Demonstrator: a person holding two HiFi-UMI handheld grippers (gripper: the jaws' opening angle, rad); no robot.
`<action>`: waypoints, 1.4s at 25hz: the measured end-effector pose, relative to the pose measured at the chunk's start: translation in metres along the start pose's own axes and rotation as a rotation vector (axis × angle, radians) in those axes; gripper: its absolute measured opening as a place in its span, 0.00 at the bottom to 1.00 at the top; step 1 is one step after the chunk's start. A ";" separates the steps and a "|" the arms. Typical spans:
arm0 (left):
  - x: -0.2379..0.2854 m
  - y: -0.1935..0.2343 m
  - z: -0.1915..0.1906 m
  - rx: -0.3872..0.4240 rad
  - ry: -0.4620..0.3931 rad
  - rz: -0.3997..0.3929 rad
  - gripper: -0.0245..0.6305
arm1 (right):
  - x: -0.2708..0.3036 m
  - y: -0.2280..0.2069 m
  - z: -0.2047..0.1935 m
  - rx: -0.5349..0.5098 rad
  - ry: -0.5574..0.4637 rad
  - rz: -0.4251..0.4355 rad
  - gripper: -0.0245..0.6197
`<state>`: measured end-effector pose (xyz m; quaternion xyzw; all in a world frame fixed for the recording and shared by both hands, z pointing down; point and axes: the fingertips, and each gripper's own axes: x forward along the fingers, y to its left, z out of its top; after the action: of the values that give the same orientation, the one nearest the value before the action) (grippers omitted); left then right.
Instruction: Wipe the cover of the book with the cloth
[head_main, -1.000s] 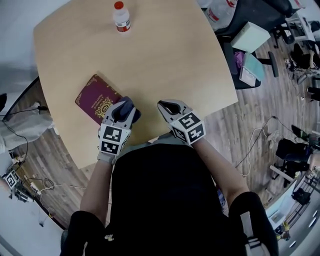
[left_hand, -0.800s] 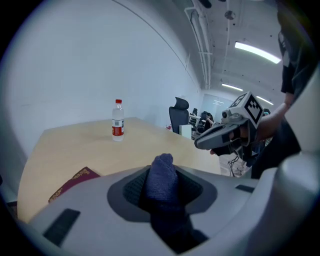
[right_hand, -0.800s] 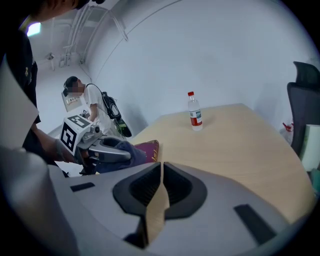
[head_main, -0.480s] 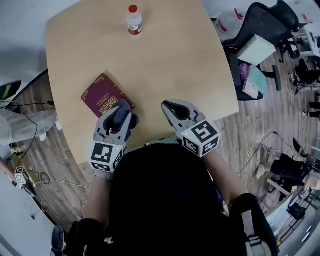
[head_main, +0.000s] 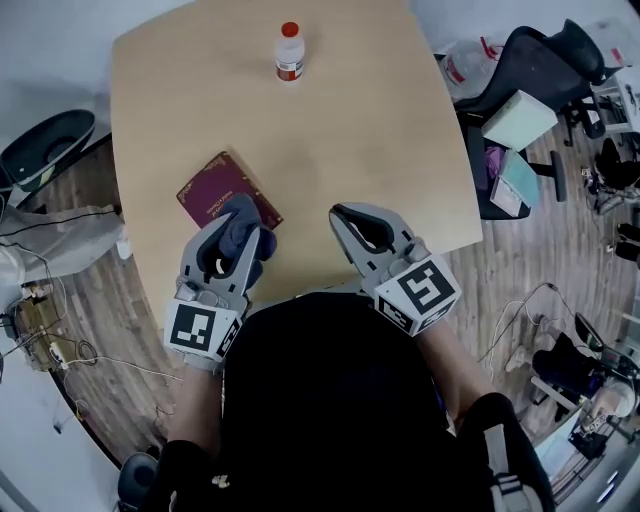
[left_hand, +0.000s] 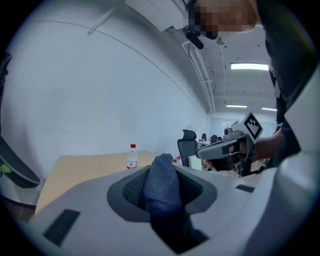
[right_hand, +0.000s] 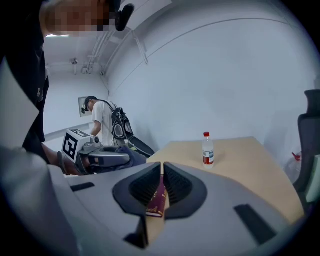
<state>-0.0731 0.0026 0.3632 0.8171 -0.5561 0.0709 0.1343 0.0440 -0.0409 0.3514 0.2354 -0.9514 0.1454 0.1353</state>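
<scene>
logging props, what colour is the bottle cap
Red: the bottle cap shows best in the head view.

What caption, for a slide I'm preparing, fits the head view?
Left hand-held gripper grips a blue cloth at the corner of a maroon book on a table; right hand-held gripper shut, empty.

Light wooden tabletop (head_main: 390, 130) carries a maroon book (head_main: 222, 188) near the front-left edge, and a red-capped bottle (head_main: 289, 53) standing upright, well apart, at the back.

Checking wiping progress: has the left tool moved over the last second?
Yes. The left tool carried the cloth leftward, from the edge of the book onto its cover.
</scene>
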 end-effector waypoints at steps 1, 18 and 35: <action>-0.003 0.001 0.004 0.002 -0.010 0.004 0.24 | 0.001 0.002 0.004 -0.006 -0.007 0.002 0.10; -0.014 0.015 0.027 0.000 -0.082 0.024 0.24 | 0.013 0.009 0.033 -0.046 -0.070 0.012 0.10; -0.016 0.019 0.026 -0.008 -0.077 0.042 0.24 | 0.010 0.008 0.025 -0.024 -0.074 0.010 0.10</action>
<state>-0.0977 0.0020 0.3368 0.8068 -0.5782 0.0399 0.1146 0.0271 -0.0462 0.3302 0.2341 -0.9586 0.1261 0.1020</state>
